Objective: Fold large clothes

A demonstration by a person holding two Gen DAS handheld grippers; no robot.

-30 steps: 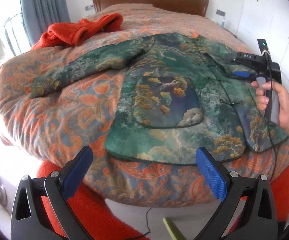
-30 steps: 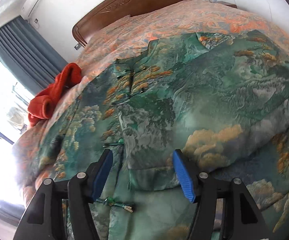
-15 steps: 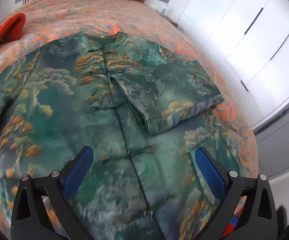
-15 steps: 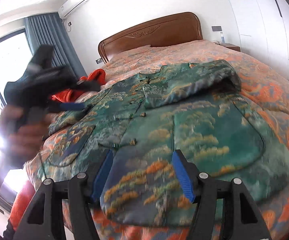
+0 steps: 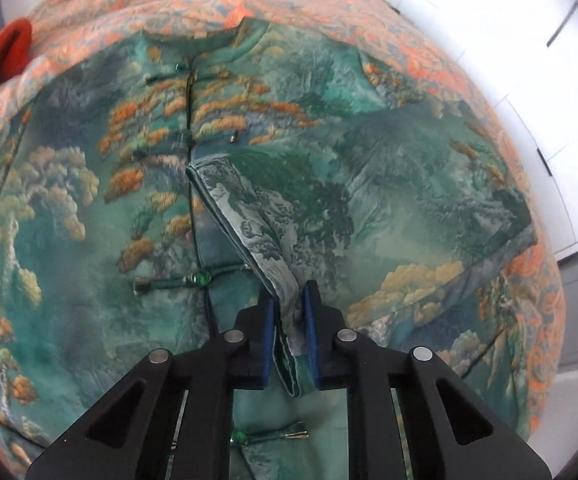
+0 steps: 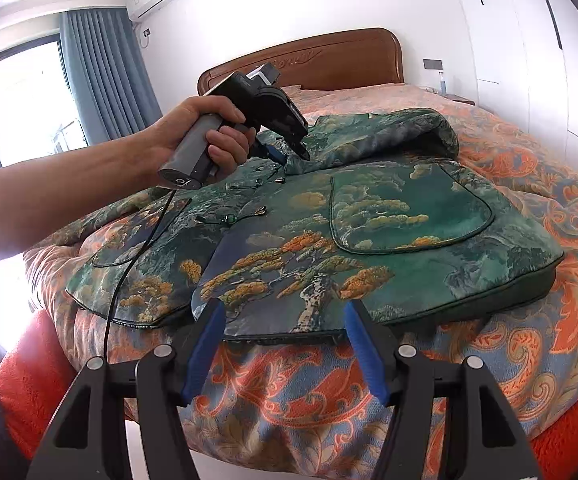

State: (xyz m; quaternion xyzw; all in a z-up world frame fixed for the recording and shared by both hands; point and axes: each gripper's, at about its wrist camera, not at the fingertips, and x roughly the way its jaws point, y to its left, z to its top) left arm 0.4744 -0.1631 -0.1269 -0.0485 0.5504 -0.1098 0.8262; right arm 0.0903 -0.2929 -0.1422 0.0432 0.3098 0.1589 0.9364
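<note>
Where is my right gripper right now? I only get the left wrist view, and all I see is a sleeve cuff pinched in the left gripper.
Observer: The right gripper hovers off the foot of the bed, just short of the hem of the jacket, touching nothing.
Operator: Open or shut?
Observer: Open. Its blue pads stand wide apart with nothing between them.
Operator: Does the folded sleeve lie flat?
Observer: Not quite. In the right wrist view the sleeve humps up at its fold near the shoulder, while the left gripper grips its end over the jacket's front.
</note>
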